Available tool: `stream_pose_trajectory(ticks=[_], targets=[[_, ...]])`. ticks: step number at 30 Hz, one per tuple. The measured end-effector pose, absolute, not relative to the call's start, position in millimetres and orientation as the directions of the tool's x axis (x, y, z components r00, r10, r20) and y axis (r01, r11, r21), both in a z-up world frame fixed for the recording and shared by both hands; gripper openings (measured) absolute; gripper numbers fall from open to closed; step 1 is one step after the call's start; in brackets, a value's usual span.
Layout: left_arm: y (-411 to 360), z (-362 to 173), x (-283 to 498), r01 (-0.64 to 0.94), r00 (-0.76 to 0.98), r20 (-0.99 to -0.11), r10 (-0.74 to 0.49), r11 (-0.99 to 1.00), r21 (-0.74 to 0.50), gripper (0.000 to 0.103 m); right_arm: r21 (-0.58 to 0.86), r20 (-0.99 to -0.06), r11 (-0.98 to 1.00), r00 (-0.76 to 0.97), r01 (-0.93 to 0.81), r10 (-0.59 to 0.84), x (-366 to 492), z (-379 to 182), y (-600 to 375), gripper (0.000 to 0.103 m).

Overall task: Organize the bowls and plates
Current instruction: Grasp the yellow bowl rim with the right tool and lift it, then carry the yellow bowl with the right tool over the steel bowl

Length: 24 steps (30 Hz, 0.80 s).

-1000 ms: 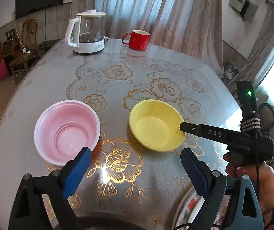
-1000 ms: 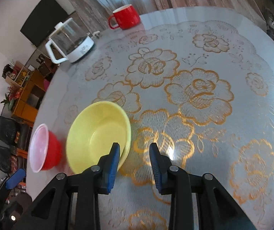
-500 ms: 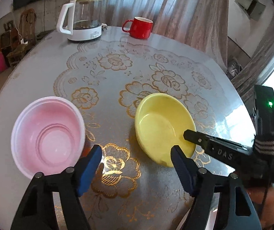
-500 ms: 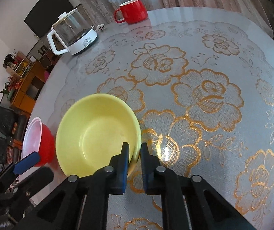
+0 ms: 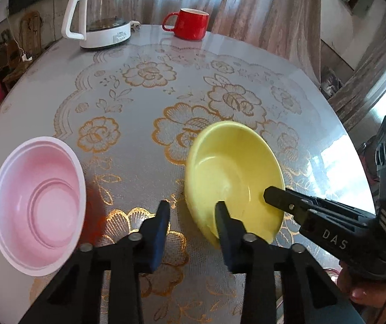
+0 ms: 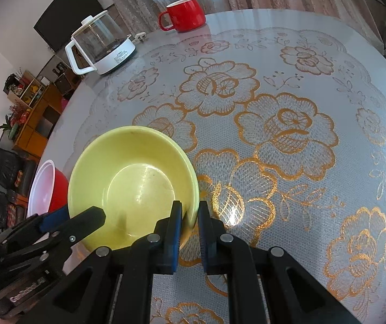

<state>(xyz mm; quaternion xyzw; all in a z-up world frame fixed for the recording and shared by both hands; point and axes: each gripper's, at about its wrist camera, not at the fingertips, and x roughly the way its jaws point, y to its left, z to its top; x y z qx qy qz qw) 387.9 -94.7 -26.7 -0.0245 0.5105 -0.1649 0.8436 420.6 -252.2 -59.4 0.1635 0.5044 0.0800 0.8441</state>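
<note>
A yellow bowl [image 5: 233, 172] sits on the lace-covered table [image 5: 144, 102] and looks slightly tipped. My right gripper [image 6: 190, 216] is shut on its near right rim, one finger inside and one outside. My left gripper [image 5: 193, 216] straddles the bowl's near left rim, right finger inside and left finger outside. Its jaws are closing, with a gap still showing beside the rim. A pink bowl [image 5: 39, 208], red on the outside [image 6: 55, 189], stands to the left, clear of both grippers. The right gripper [image 5: 271, 198] also shows reaching in over the yellow bowl's rim.
A glass kettle on a white base [image 5: 101, 13] and a red mug [image 5: 190, 24] stand at the table's far edge, curtains behind them. A hand [image 5: 360, 289] holds the right gripper at the lower right. The table's rounded edge runs close along the left.
The left gripper moved forward and right, away from the pink bowl to the yellow bowl's rim, and its jaws narrowed a lot. The right gripper closed onto the yellow bowl's rim.
</note>
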Motion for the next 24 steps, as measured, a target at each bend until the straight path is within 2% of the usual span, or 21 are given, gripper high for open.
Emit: stream_pose_trajectory(ticks=[4, 24], targets=[[-97.9, -27.9, 384.6, 0.273, 0.421, -0.856, -0.3, 0.942, -0.196, 0.02, 0.364, -0.823, 0.931, 0.48, 0.034, 0.305, 421.8, -59.1, -248.8, 0.011], [-90.9, -3.6, 340.4, 0.299, 0.47, -0.824, -0.317, 0.935, -0.19, 0.02, 0.391, -0.793, 0.92, 0.52, 0.037, 0.316, 385.9, -37.8, -244.6, 0.01]])
